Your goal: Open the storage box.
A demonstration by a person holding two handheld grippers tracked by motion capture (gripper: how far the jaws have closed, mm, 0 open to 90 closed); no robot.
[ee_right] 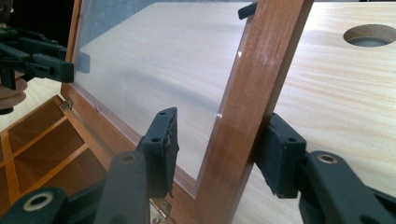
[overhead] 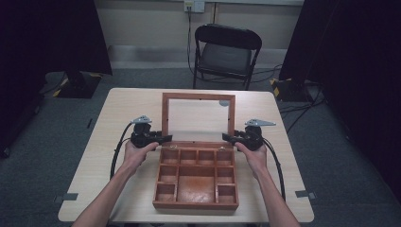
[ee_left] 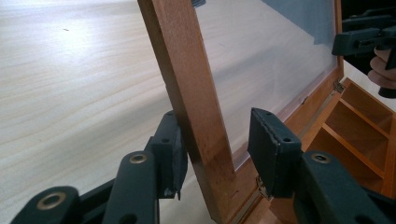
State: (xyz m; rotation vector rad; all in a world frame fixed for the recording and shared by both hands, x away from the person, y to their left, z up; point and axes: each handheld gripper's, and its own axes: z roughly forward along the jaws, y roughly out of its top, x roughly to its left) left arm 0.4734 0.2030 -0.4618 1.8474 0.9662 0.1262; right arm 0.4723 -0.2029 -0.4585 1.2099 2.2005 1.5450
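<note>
Pale wood table (overhead: 118,142), wooden box (overhead: 196,201) sitting mid-table with its glass lid (overhead: 198,118) standing upright. My left gripper (ee_left: 217,144) is straddling the lid's left frame rail, outer pad touching, inner pad off. My right gripper (ee_right: 217,149) is straddling the right rail likewise, not clamped

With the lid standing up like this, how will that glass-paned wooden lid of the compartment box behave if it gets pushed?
The glass-paned wooden lid stands near upright on hinges, so a push would probably swing it, not slide it. Its wooden frame looks stiff; the clear pane seems fragile, so press on wood. The left gripper and right gripper straddle the side rails, one pad each touching.
</note>
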